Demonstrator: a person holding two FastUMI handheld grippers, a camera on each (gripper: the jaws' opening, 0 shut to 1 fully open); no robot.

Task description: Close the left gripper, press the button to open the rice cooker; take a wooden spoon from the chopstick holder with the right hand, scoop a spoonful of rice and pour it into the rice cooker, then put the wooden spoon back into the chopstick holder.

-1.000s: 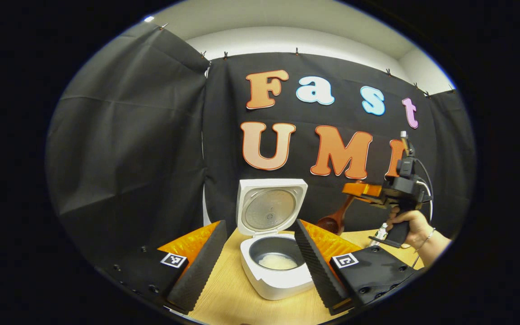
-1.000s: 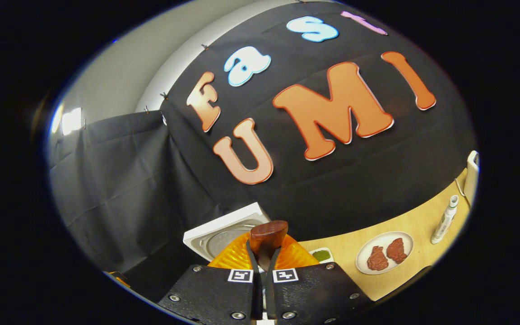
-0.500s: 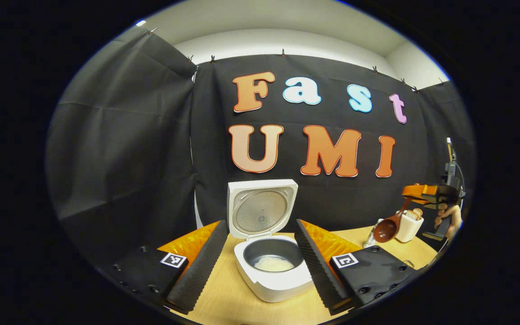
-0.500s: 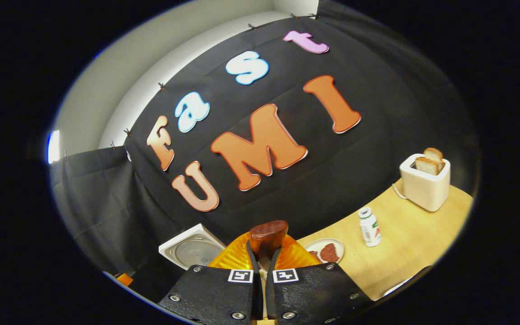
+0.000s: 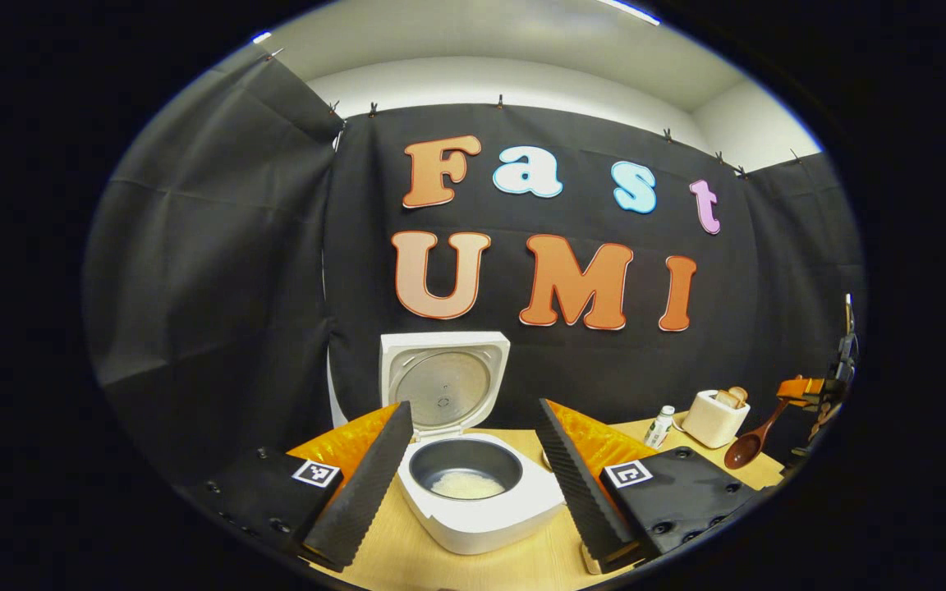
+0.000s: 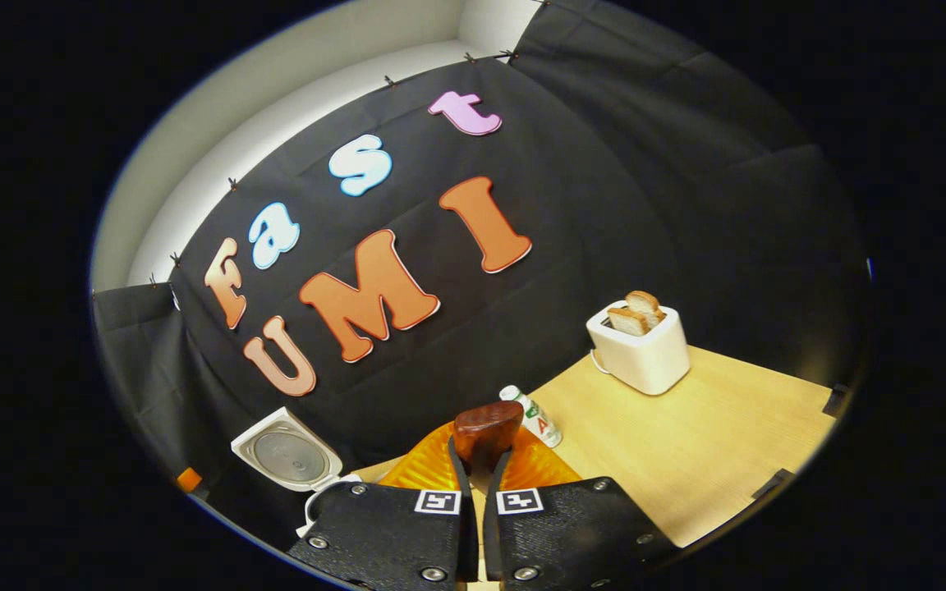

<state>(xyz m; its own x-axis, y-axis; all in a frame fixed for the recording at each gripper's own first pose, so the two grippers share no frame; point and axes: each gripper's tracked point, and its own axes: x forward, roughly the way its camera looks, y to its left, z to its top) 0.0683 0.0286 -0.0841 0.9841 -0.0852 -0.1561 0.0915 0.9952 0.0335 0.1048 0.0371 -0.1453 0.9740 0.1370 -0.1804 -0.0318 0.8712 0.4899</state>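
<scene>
pale wooden table (image 6: pixel 711 443), smooth grain. on it the rounded white rice cooker (image 5: pixel 473 513), lid up, rice in its dark bowl, between the left gripper's (image 5: pixel 473 480) wide ribbed fingers. right gripper (image 6: pixel 475 468) pinches the glossy brown wooden spoon (image 6: pixel 485 428), held in the air near the boxy toaster (image 6: pixel 641 353).

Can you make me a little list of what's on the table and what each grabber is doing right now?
rice cooker: lid up, some white rice in the pot
left gripper: open, pointed at the cooker
right gripper: shut on the wooden spoon
spoon bowl: hanging down, looks empty
toaster: white, bread slices sticking out
small bottle: standing near the toaster
table: light wood
</scene>
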